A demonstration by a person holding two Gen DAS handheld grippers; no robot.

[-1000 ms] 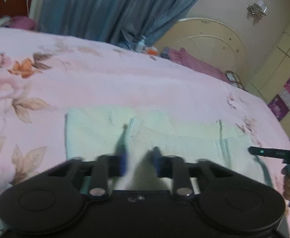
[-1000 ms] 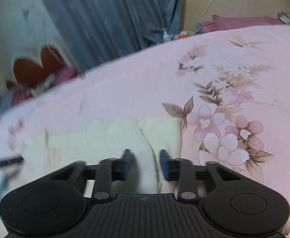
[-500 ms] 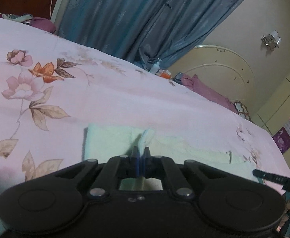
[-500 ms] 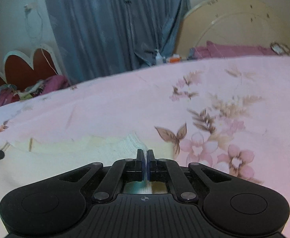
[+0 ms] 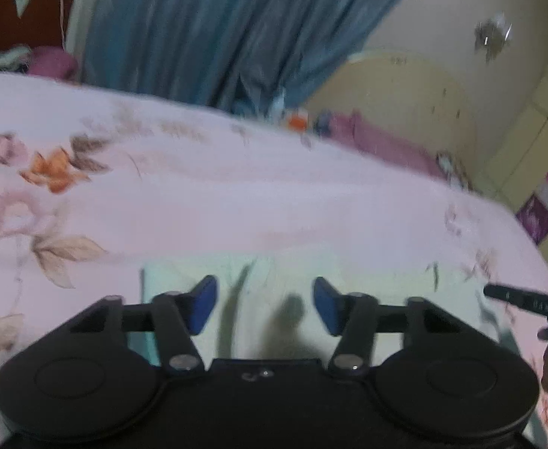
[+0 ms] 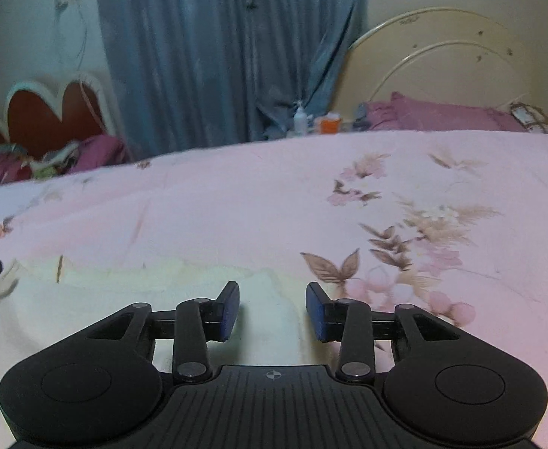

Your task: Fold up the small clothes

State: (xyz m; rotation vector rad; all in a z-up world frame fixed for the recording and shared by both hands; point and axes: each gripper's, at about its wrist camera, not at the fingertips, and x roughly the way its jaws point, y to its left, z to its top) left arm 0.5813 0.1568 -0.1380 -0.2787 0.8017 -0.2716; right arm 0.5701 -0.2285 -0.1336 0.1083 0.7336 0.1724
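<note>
- Left gripper (image 5: 264, 307): jaws spread wide, nothing between the blue pads, so it's let go. It hangs right over the pale garment (image 5: 274, 299), which fills the gap between the fingers and runs off to both sides.
- Right gripper (image 6: 273, 310): same deal, jaws apart and holding nothing, with the garment (image 6: 161, 299) straight under and ahead of it, spreading away to the left in that view.
- The garment looks like soft knit stuff, cream to pale mint, lying flat with a raised fold or seam running up between the left gripper's fingers. Its left edge is straight and squared off.
- It lies on the pink bedsheet (image 5: 236, 205), smooth cloth printed with flowers and brown leaves.
- Beyond the garment, past the far edge of the sheet: a grey-blue curtain (image 6: 218, 56) in long folds, and a rounded cream headboard (image 6: 442, 63) with purple pillows in front.
- The left view is pretty blurry, so no finer fabric detail there.
</note>
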